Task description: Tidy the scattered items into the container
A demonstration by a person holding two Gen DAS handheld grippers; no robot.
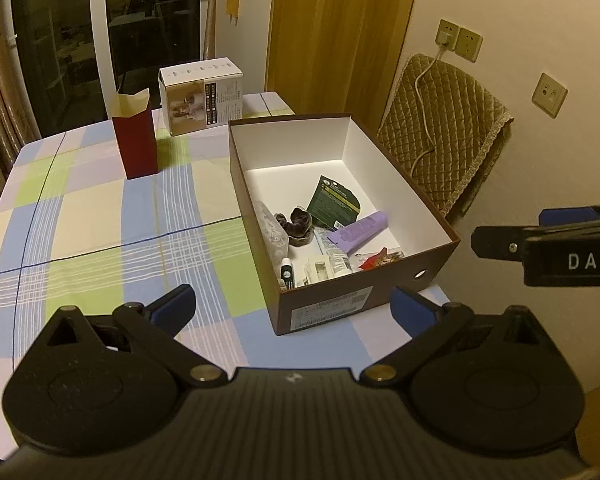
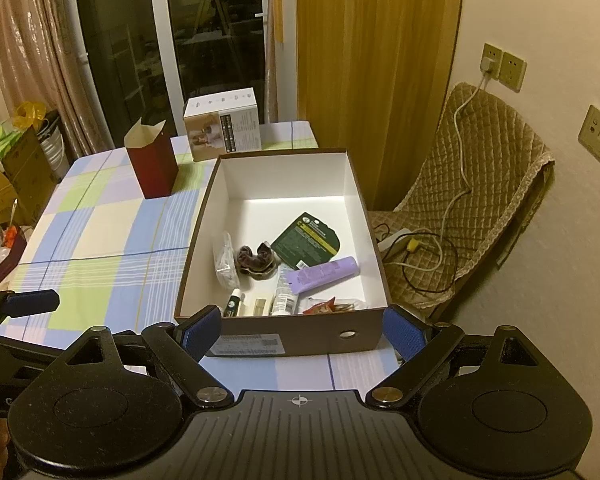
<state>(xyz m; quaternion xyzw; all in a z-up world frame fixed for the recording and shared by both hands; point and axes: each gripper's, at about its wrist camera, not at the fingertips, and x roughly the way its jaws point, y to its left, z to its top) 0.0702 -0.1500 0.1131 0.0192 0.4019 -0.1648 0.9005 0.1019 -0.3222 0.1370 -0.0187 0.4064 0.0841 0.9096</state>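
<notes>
Brown cardboard forms the outer wall of the shoebox, which stands open on the checked tablecloth at the table's right side, its white interior facing up. All of the small items lie inside it, gathered in the near half of the floor: a purple tube lying flat, a dark green card packet just behind it, a dark scrunchie to the left, a clear plastic bag against the left wall, a small dark-labelled stick at the near wall, a white tube beside it, and a red wrapper at the near right. The cloth around the shoebox carries no loose items. The left gripper hovers over the table just before the near left corner of the shoebox, its blue-padded fingers spread wide and grasping nothing. The right gripper hovers before the near wall of the shoebox, its fingers likewise spread wide on either side of that wall without touching it, and empty. At the far end of the table stand a dark red carton with open top flaps and, behind it, a white printed box. A chair with a quilted cover stands beside the table against the wall, with a white cable draped over it.
</notes>
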